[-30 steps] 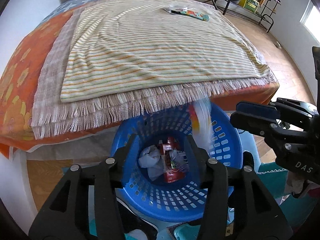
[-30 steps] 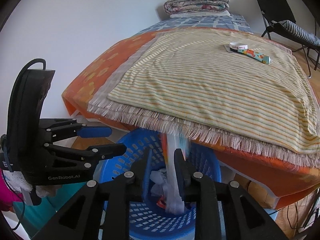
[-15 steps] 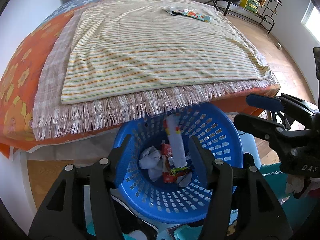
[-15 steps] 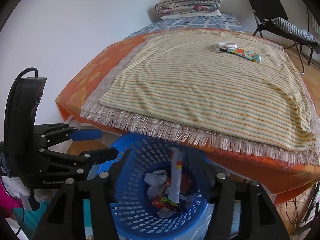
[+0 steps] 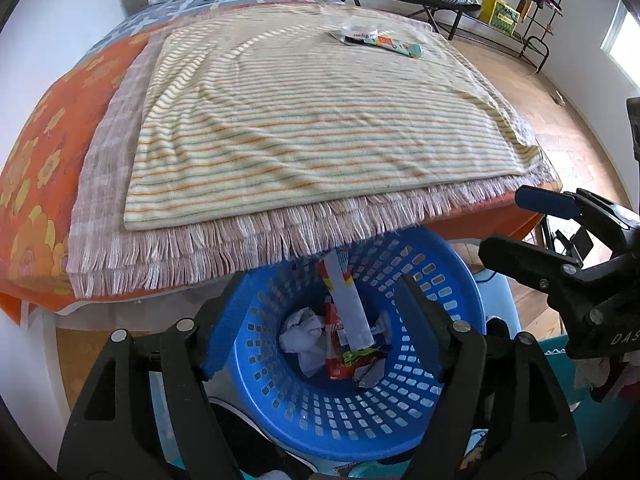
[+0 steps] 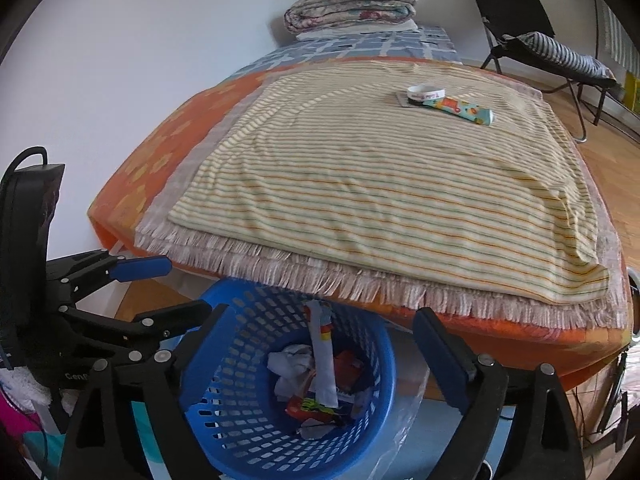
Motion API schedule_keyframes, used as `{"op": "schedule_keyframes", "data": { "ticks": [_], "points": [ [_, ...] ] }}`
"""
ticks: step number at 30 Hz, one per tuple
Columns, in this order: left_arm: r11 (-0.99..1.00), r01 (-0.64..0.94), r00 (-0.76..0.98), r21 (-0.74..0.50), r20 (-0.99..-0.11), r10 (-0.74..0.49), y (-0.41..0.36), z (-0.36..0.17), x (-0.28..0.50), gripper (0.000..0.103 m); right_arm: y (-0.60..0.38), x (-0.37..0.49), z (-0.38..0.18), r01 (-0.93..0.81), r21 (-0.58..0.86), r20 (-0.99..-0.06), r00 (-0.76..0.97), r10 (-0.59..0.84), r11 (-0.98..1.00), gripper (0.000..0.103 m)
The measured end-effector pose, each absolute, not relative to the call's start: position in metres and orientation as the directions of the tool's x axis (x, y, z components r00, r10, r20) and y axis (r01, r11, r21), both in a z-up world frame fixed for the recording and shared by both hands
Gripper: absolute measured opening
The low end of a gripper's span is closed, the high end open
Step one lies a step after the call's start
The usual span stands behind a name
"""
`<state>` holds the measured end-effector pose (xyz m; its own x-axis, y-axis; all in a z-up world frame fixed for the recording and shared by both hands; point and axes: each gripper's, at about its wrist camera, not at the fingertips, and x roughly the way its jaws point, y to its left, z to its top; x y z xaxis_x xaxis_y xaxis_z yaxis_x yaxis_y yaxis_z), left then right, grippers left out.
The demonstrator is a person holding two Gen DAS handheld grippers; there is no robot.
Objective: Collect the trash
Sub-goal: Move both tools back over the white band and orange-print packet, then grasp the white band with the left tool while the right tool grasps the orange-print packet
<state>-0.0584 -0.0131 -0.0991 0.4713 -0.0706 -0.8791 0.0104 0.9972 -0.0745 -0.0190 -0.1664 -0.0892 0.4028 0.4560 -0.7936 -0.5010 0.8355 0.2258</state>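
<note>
Below the bed's fringed edge, the blue basket [image 5: 360,412] holds crumpled paper [image 5: 301,330], a red wrapper [image 5: 334,354] and a long white wrapper [image 5: 350,308] standing on end. Left tool [image 5: 320,320] and right tool [image 6: 320,356] both gape wide, holding nothing. A tube [image 6: 460,109] and a tape roll [image 6: 425,91] lie on the striped blanket [image 6: 380,192].

A: What sits at 6 o'clock?
B: A basket [image 5: 400,412] under the bed's fringe, holding wrappers [image 5: 340,360], crumpled paper [image 5: 300,332] and 1 long packet [image 5: 352,312], between the left gripper's [image 5: 320,312] parted fingers.
A: And at 3?
B: The right gripper [image 5: 516,224], spread wide. At 12, a tube [image 5: 398,45] on the blanket [image 5: 320,120].
</note>
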Motion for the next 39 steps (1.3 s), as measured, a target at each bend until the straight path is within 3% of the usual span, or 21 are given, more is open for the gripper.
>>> {"op": "schedule_keyframes", "data": {
  "ticks": [4,8,27,39],
  "points": [
    [0.997,0.002,0.483,-0.081,-0.873,-0.072,-0.011,-0.095,-0.051,0.076,-0.169,-0.015,-0.086,-0.487,0.204,-0.800,0.417,0.432,0.849,0.093],
    [0.996,-0.004,0.490,-0.089,-0.868,-0.076,-0.009,-0.090,-0.041,0.076,-0.174,-0.006,-0.083,-0.464,0.197,-0.804,0.427,0.413,0.863,0.103],
    [0.990,-0.022,0.548,-0.139,-0.830,-0.104,0.002,-0.052,0.049,0.076,-0.221,0.076,-0.053,-0.353,0.219,-0.735,0.553,0.392,0.910,0.102],
    [0.989,-0.037,0.581,-0.145,-0.808,-0.097,-0.007,-0.041,0.112,0.076,-0.251,0.163,-0.053,-0.242,0.262,-0.768,0.533,0.354,0.934,0.096]
  ]
}}
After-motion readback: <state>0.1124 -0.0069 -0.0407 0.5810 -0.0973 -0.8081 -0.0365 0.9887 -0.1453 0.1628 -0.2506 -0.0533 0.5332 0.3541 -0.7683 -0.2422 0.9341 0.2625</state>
